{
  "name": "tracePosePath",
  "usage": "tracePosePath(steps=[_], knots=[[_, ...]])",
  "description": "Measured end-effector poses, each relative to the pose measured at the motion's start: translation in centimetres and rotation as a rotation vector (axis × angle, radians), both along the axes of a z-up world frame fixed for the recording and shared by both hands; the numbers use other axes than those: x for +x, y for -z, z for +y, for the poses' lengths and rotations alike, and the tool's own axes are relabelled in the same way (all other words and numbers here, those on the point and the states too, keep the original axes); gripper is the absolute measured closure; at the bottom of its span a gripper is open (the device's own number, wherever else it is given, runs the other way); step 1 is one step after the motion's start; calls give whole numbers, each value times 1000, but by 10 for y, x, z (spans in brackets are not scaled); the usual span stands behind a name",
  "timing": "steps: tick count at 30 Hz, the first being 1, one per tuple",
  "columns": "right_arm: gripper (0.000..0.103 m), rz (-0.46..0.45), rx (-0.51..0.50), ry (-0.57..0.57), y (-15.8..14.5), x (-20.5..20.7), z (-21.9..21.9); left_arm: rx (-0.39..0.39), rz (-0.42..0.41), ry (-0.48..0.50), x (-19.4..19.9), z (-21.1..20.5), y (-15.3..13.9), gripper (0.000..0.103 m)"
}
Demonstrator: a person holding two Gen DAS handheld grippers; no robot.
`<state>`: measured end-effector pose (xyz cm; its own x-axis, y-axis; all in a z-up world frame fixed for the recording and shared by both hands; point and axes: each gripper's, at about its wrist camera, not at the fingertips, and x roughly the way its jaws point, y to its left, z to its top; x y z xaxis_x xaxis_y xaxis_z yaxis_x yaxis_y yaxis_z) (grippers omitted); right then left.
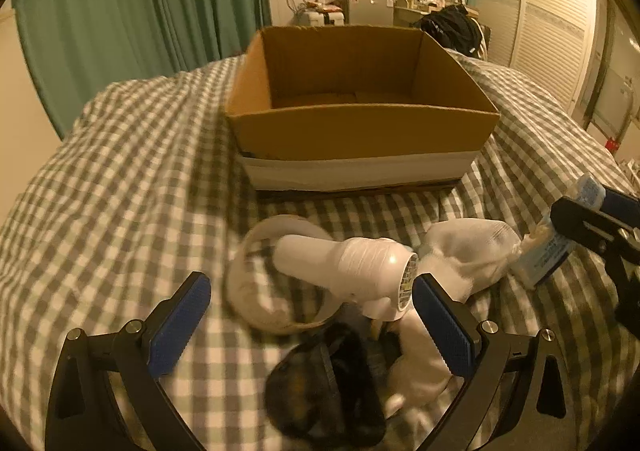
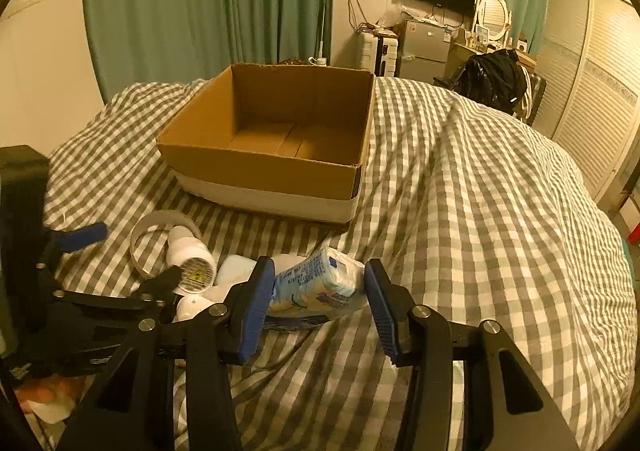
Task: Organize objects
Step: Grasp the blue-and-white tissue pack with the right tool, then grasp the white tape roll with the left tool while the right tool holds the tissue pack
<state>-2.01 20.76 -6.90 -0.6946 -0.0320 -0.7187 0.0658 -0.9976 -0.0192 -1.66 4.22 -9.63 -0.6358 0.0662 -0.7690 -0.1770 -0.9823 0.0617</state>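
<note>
An open, empty cardboard box [image 1: 360, 131] [image 2: 276, 167] stands on the checked bed. In front of it lies a pile: a white hair dryer [image 1: 352, 267] [image 2: 192, 255], a white tape ring [image 1: 260, 291] [image 2: 160, 223], a white cloth bag [image 1: 468, 251], a black item [image 1: 332, 375] and a blue-white tissue pack [image 2: 320, 287] [image 1: 548, 255]. My left gripper [image 1: 312, 315] is open, its pads either side of the hair dryer and tape ring, just above them. My right gripper [image 2: 320, 311] is open around the tissue pack; whether the pads press it I cannot tell.
The grey-white checked quilt [image 2: 480, 211] covers the bed and is rumpled. Green curtains [image 1: 140, 11] hang behind. A TV, small fridge, mirror and a black bag on a chair [image 2: 496, 79] stand at the far wall. Louvred wardrobe doors are at right.
</note>
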Motion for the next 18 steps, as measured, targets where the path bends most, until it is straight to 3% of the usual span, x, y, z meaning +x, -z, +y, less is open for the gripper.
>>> tracePosePath(steps=[3, 13, 18], knots=[[56, -17, -20, -4, 7, -1, 3, -4, -26, 21, -9, 11, 9, 0], [56, -57, -73, -5, 19, -6, 12, -180, 38, 75, -23, 40, 21, 4], [56, -51, -77, -4, 19, -3, 13, -129, 32, 82, -16, 25, 14, 16]])
